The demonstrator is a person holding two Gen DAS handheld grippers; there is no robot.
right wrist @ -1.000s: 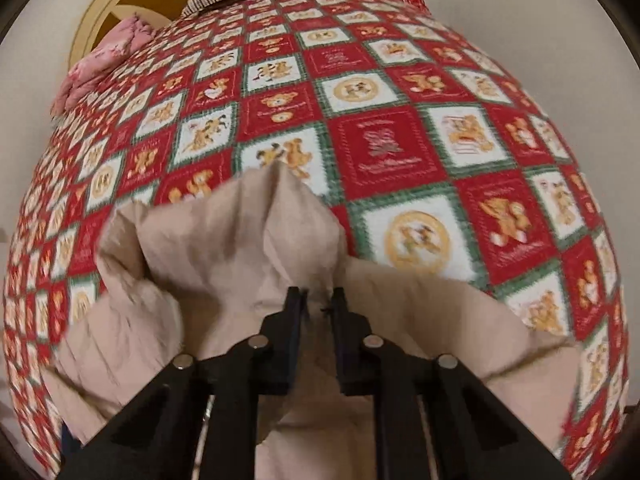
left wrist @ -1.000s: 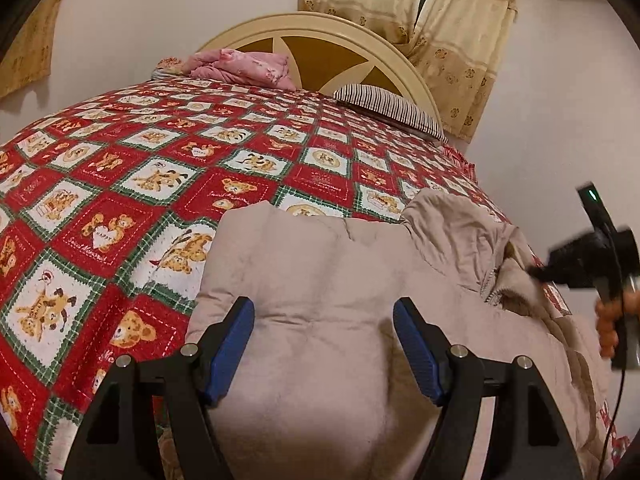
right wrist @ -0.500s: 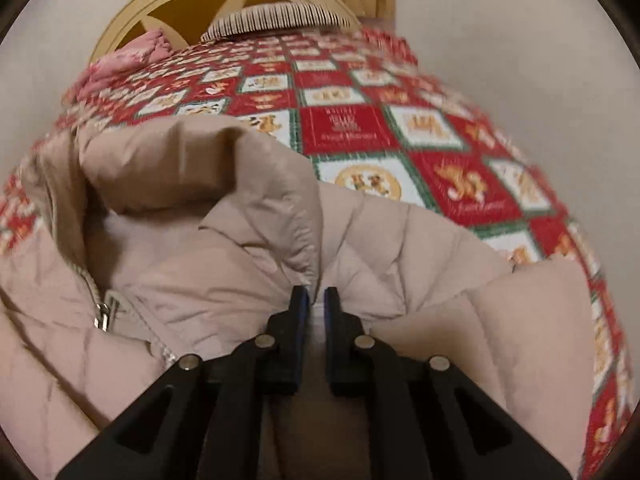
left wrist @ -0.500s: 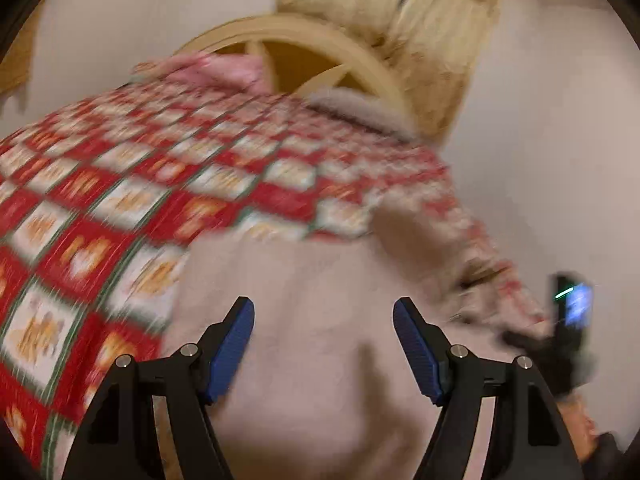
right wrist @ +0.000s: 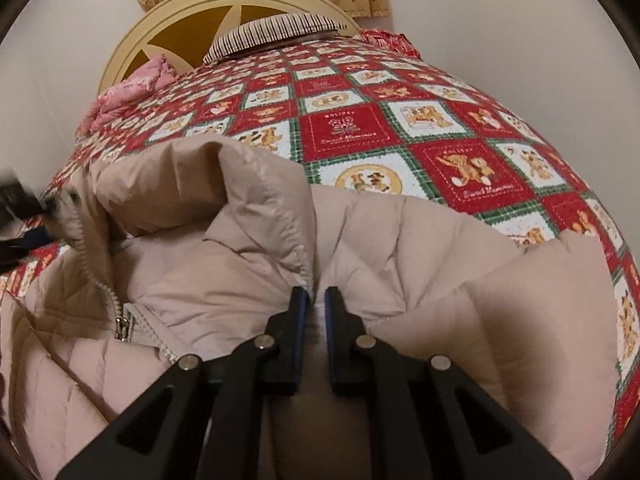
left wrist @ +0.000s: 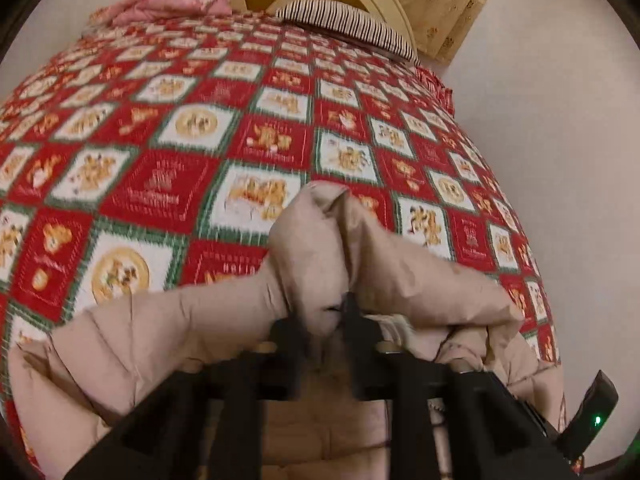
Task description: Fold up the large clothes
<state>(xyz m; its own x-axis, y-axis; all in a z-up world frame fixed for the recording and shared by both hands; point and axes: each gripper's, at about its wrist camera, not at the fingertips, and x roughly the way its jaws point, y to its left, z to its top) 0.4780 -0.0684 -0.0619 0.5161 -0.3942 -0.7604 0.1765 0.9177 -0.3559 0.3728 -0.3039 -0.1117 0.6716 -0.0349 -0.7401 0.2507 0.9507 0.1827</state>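
Note:
A beige quilted jacket (left wrist: pixel 160 328) lies on the bed near its foot. In the left wrist view my left gripper (left wrist: pixel 332 308) has its jaws closing on a bunched fold of the jacket, which is pinched between the pads and puffs up above them. In the right wrist view my right gripper (right wrist: pixel 316 296) is shut on the jacket (right wrist: pixel 420 248) just below its raised collar (right wrist: pixel 260 200). The open zipper (right wrist: pixel 120 320) runs down at the left. The other gripper (right wrist: pixel 16 200) shows at the left edge, blurred.
The bed has a red, white and green bear-patterned cover (left wrist: pixel 160 184). A striped pillow (left wrist: pixel 348 24) and a pink blanket (left wrist: pixel 172 0) lie by the cream headboard (right wrist: pixel 200 4). A plain wall stands close along the bed's right side.
My left gripper swept to the right across the jacket and went from wide open to closed on a fold. My right gripper sank a little, still shut on the jacket.

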